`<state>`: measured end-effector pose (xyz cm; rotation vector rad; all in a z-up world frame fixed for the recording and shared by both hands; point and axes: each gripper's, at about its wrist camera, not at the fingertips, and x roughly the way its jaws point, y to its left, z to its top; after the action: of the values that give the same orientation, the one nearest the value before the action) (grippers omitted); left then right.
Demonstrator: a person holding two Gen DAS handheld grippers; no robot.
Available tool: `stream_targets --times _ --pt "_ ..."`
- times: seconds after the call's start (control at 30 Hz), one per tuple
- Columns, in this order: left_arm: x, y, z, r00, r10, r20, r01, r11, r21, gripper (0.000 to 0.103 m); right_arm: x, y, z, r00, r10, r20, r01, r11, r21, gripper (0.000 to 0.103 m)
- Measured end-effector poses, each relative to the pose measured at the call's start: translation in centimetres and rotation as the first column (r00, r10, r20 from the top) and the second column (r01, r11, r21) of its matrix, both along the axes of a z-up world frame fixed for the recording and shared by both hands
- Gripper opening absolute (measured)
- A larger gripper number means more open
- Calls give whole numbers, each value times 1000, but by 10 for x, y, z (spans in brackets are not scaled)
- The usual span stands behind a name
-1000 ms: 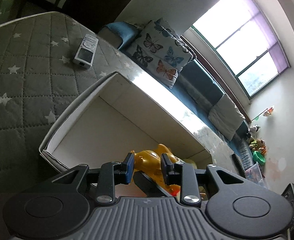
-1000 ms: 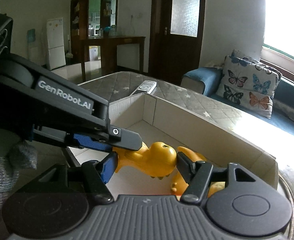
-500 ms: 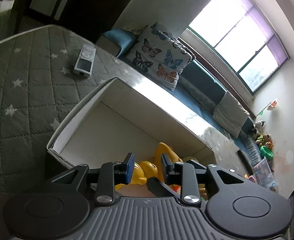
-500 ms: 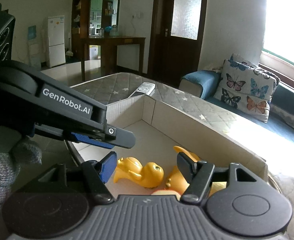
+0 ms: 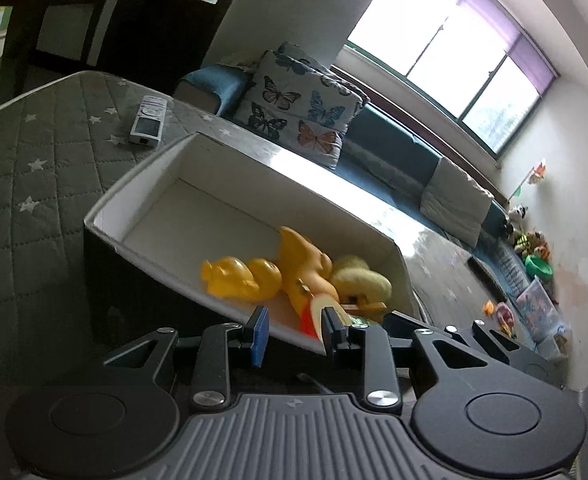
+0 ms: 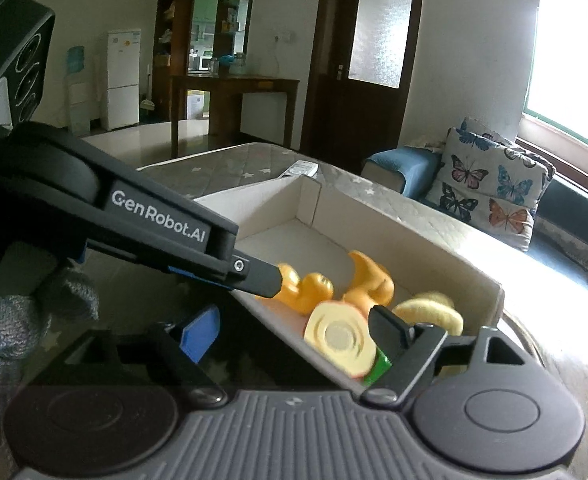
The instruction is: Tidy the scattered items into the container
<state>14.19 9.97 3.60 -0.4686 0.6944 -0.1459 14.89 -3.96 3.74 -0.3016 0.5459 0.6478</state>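
A white cardboard box stands on the grey star-patterned quilted surface. Inside lie a yellow duck toy, an orange toy figure, a pale yellow-green toy and a round sliced-apple toy. My left gripper is open and empty at the box's near rim. My right gripper is open and empty, also at the near rim. The left gripper's body crosses the right wrist view.
A white remote control lies on the quilt beyond the box. A blue sofa with a butterfly cushion stands behind. Toys sit on the floor at the far right.
My left gripper let go of the yellow duck, which now lies in the box. Both grippers pulled back from inside the box to its near rim.
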Motion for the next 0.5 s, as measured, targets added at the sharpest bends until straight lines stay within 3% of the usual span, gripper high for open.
stream_targets --times 0.5 --pt "-53 -40 -4 999 -33 2 32 992 122 31 -55 -31 -10 999 -29 27 29 1000 6 103"
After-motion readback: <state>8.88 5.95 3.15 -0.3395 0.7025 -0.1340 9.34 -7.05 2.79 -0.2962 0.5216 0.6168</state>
